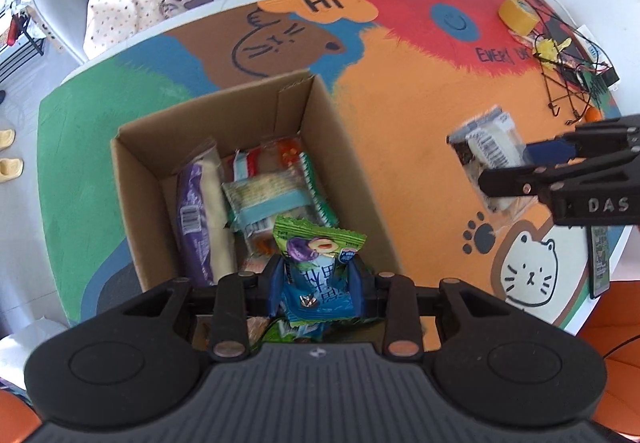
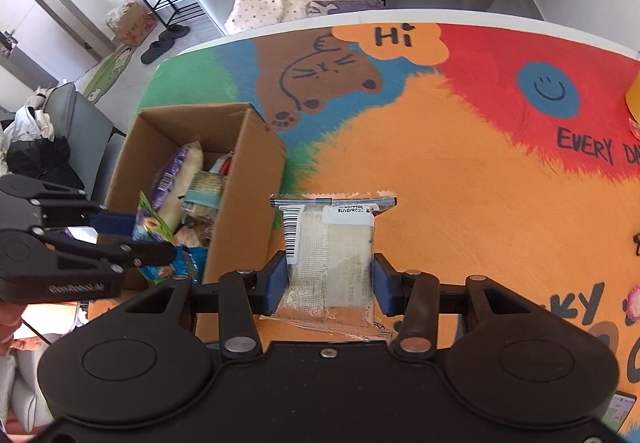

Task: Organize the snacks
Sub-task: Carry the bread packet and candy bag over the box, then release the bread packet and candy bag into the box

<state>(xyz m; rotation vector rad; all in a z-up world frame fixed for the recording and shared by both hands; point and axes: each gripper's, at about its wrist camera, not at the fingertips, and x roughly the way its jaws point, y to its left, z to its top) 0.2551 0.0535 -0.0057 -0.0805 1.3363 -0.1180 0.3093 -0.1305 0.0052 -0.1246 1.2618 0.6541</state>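
Two grippers [image 1: 316, 275] [image 2: 330, 283] — each gripping snacks

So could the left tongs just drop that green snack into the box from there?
Probably yes. The left tongs grip the green snack packet right above the open cardboard box, with nothing between; the packets inside leave room on top.

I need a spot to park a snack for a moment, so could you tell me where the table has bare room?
The colourful printed table mat lies bare between the brown cardboard box and the yellow tape roll, up to the "Hi" bubble. Crowded spots: the box interior, packed with wrapped snacks, and the far corner with tangled black wires.
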